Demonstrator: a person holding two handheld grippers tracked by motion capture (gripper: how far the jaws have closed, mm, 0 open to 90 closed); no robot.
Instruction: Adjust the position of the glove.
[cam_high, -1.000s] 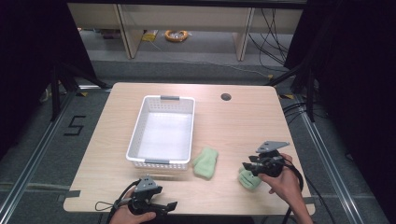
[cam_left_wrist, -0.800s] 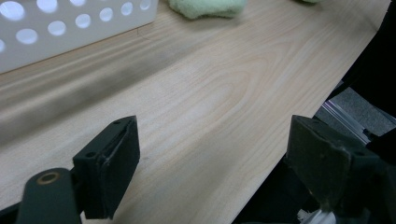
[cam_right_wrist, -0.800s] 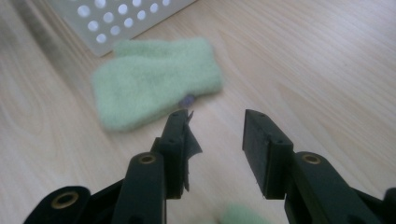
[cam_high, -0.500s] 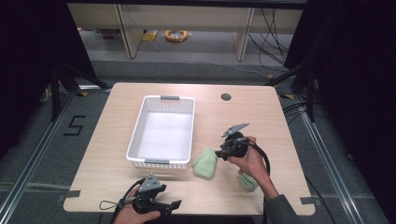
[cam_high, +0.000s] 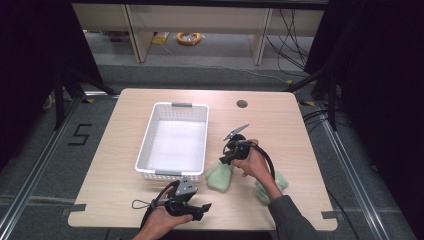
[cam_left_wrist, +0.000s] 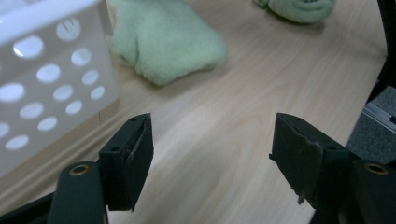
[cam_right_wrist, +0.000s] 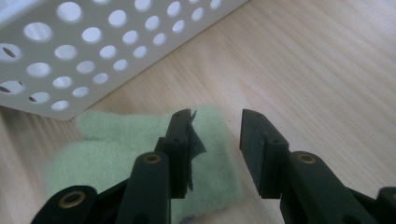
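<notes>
A folded light-green cloth lies by the front right corner of the white perforated basket. My right gripper hovers just above the cloth's far edge. Its jaws have just been closing and are still apart, with the cloth's edge and bare wood below the gap. A second green cloth lies on the table under the right forearm. Near the front edge, my left gripper points toward the cloths. Its jaws have just been closing a little, stand wide, and have nothing between them.
The basket wall stands close to both grippers. A dark round hole marks the tabletop's far side. The table's right edge drops to the floor beside the left gripper's jaw. Cables trail from both grippers.
The right hand has swung left, from over the right-hand cloth to above the cloth beside the basket. The left hand has shifted slightly to the right along the front edge.
</notes>
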